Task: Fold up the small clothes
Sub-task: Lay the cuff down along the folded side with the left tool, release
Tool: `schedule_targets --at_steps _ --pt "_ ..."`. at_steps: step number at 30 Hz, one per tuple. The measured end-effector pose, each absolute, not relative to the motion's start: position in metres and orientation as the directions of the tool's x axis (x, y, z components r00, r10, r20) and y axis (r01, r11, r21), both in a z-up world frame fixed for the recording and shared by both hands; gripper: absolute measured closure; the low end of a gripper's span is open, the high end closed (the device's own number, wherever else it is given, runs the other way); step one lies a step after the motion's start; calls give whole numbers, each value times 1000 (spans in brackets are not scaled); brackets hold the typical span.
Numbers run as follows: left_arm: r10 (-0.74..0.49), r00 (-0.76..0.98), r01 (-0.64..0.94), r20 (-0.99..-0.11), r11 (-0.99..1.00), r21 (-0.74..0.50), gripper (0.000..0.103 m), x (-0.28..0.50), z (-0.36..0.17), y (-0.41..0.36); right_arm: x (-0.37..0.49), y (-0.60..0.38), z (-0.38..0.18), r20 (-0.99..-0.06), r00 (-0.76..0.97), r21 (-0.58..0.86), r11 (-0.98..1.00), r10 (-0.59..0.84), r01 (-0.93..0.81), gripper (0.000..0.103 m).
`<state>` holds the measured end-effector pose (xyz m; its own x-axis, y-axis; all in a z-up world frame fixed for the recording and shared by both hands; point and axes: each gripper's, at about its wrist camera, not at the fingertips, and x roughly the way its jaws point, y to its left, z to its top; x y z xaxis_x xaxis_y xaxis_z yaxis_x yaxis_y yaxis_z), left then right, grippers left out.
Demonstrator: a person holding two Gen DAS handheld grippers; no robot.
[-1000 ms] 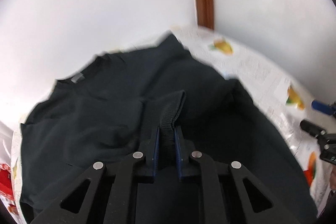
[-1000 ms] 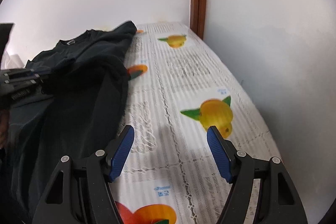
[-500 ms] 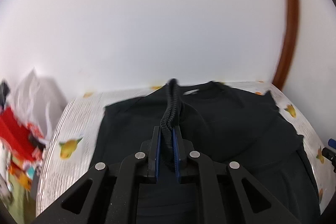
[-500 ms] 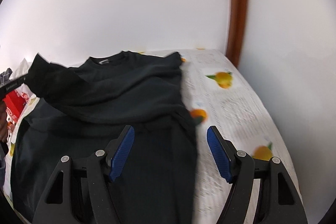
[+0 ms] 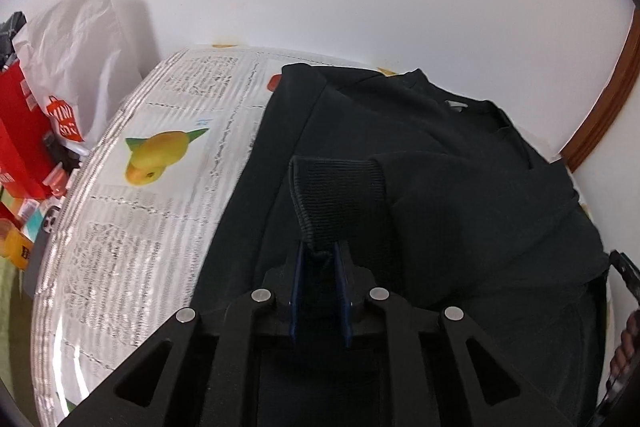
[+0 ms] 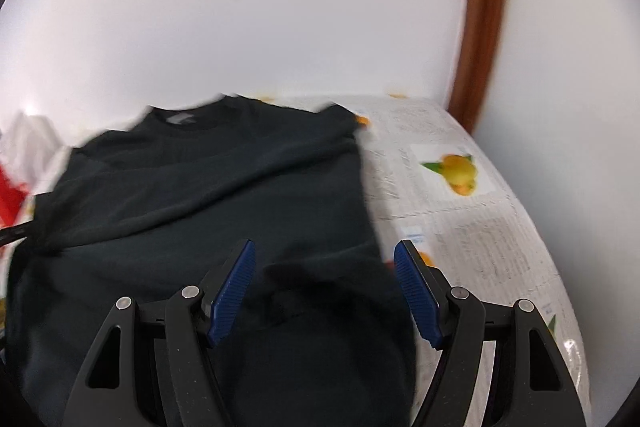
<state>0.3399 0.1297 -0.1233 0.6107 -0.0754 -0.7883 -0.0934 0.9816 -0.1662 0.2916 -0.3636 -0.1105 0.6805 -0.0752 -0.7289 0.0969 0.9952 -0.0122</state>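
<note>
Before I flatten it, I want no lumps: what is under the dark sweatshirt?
Under the dark sweatshirt lies the fruit-print tablecloth, visible only around its edges. Whether anything else lies beneath is hidden by the fabric. The left tool pinches its ribbed cuff on top.

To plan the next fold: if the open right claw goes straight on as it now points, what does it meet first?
Most likely the dark sweatshirt lying on the fruit-printed tablecloth; the right claw points down onto it, though depth is unclear.
</note>
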Motion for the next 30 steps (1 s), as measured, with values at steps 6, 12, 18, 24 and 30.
schedule_targets --at_steps 6,12,18,24,30 --pt "-64 611 -80 -789 986 -143 86 336 -121 132 318 -387 -152 -828 556 38 984 -66 174 32" --pt "-26 645 -56 -764 995 -82 86 322 -109 127 287 -392 -128 -780 626 97 982 -25 160 32" --pt "-23 671 -31 -741 998 -60 86 293 -94 121 241 -387 -106 -745 664 21 992 -67 123 32" --pt "-59 648 -20 -759 995 -94 83 259 -94 126 196 -396 -103 -755 652 27 990 -70 137 32" --pt "-70 609 -37 -790 993 -116 58 218 -113 138 151 -403 -119 -783 620 33 992 -50 123 32"
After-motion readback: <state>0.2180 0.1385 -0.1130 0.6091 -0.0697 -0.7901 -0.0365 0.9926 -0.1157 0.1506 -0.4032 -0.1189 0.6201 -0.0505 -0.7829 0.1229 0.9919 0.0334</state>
